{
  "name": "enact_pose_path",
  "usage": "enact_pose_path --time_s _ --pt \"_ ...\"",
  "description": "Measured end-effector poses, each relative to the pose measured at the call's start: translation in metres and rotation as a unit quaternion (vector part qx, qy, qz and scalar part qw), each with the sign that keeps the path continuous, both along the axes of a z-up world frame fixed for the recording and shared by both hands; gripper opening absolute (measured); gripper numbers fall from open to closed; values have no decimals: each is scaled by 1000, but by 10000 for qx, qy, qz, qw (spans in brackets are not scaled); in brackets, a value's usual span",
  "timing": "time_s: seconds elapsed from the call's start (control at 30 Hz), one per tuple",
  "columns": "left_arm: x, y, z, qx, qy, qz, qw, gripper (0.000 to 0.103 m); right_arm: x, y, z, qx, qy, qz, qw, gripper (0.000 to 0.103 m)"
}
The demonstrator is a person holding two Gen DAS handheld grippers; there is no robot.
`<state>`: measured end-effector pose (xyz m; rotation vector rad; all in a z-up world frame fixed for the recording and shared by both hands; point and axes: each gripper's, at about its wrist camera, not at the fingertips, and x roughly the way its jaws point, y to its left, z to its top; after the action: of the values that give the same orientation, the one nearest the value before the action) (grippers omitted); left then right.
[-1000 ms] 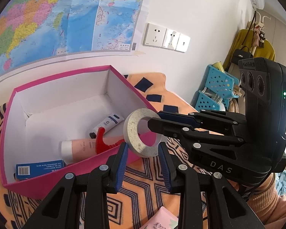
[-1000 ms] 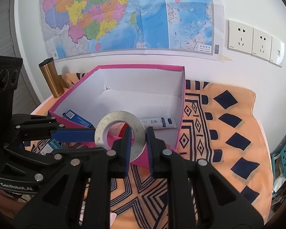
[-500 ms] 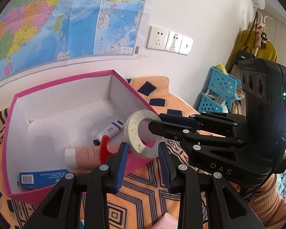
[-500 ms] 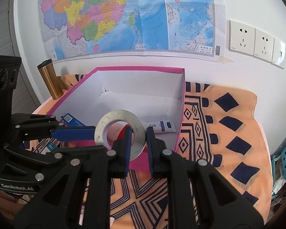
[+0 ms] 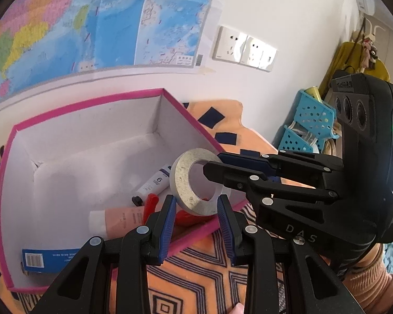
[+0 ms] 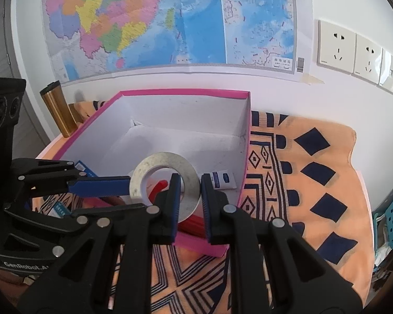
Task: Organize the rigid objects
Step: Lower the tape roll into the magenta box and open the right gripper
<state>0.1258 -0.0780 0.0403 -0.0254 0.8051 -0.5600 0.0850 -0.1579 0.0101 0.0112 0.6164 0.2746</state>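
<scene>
Presently, findings as observed:
Tape roll: grey-white ring [image 5: 194,183] [image 6: 165,180], standing on edge, raised over the near right corner of the pink box, clear of the contents below.
Left gripper [image 5: 196,208]: blue pads clamped on the roll's lower rim across its width; seen entering from the left in the right wrist view [image 6: 128,185].
Right gripper [image 6: 190,196]: clenched on the roll's wall, one finger through the hole, one outside; seen from the right in the left wrist view [image 5: 212,163].
Gripper markings: "DAS" on the right unit's body; "GenRobot.A…" on the left unit, last letters cut off.
Pink box [image 5: 91,99] [image 6: 186,92]: open top, white interior, resting on the patterned cloth.
Box contents: white tube [image 5: 154,180] bearing a "6" on a dark label; pink tube [image 5: 118,217]; red item [image 6: 159,187], partly hidden; blue carton [image 5: 49,259] with barcode, print too small to read.
Cloth [image 6: 301,183]: orange with dark-blue diamonds.
Wall map [image 6: 170,18]: small captions unreadable, barcode at lower right corner.
Sockets [image 6: 353,52]: white plates on the wall.
Gold tumbler [image 6: 57,110]: upright, left of box.
</scene>
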Motion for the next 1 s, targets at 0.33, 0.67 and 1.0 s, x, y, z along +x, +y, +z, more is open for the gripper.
enact_pose_path --time_s 0.33,0.67,1.0 --pt "17 4 -15 -91 241 128 9996 31 23 3 -12 -134 224 -135 9996 18" --pt "-19 26 -8 17 -174 224 9996 34 5 -5 -13 -18 156 -215 9996 21" --pt "-91 66 -27 113 -114 152 9998 44 -66 -11 -28 604 289 512 9964 36"
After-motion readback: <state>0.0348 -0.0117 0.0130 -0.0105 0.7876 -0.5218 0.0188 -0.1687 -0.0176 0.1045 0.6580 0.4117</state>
